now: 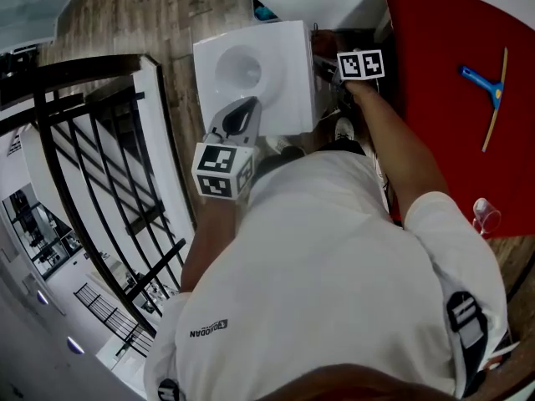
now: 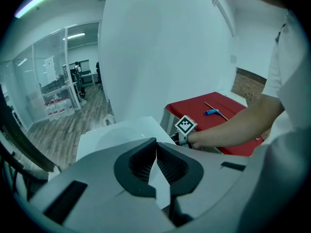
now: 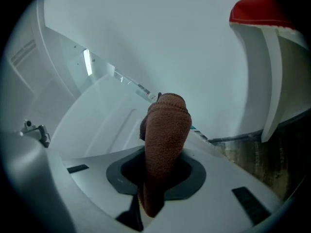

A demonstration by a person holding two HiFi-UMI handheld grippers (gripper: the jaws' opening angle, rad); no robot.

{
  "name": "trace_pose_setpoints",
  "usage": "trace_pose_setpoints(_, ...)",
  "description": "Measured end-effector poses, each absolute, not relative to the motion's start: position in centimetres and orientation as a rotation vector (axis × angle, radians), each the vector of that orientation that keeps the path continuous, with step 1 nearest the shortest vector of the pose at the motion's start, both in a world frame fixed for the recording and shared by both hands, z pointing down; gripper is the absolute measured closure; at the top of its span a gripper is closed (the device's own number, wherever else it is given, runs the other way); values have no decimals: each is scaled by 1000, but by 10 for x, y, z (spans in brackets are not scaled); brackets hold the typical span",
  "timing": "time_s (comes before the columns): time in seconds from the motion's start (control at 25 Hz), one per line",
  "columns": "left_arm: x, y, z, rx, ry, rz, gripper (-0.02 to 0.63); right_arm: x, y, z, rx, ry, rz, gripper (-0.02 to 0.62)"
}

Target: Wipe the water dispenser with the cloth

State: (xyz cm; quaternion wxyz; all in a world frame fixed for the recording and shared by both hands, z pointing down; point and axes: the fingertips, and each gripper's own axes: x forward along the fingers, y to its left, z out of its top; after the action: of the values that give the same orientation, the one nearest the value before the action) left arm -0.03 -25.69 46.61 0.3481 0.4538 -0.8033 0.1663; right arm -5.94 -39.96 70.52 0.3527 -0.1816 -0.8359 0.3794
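Two tongs work at the white dispenser, which stands on a wood floor between a black railing on the left and a red tabletop on the right. The left tongs are over the near edge of the dispenser top, just near of the round hollow in it. In the left gripper view these tongs have their jaws together at the tips, with nothing between them.

The right tongs are low at the right side of the dispenser, in the gap between it and the tabletop. Their jaws grip a brown cloth, which sticks out past the tips as a thick folded roll. The cloth is close to the white side of the dispenser; whether it touches cannot be told. A blue squeegee lies on the tabletop, well apart from both tongs.
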Motion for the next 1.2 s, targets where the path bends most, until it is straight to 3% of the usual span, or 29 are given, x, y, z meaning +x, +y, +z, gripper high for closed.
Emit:
trace_pose_setpoints(0.64,12,-212,465,1042,-2106,403,606,-61,-407,797,-335,-2026,890,531)
trace_pose_setpoints(1.2,7,-189,459,1079,-2156,340,604,-45,-409,744,-328,-2152,905,531)
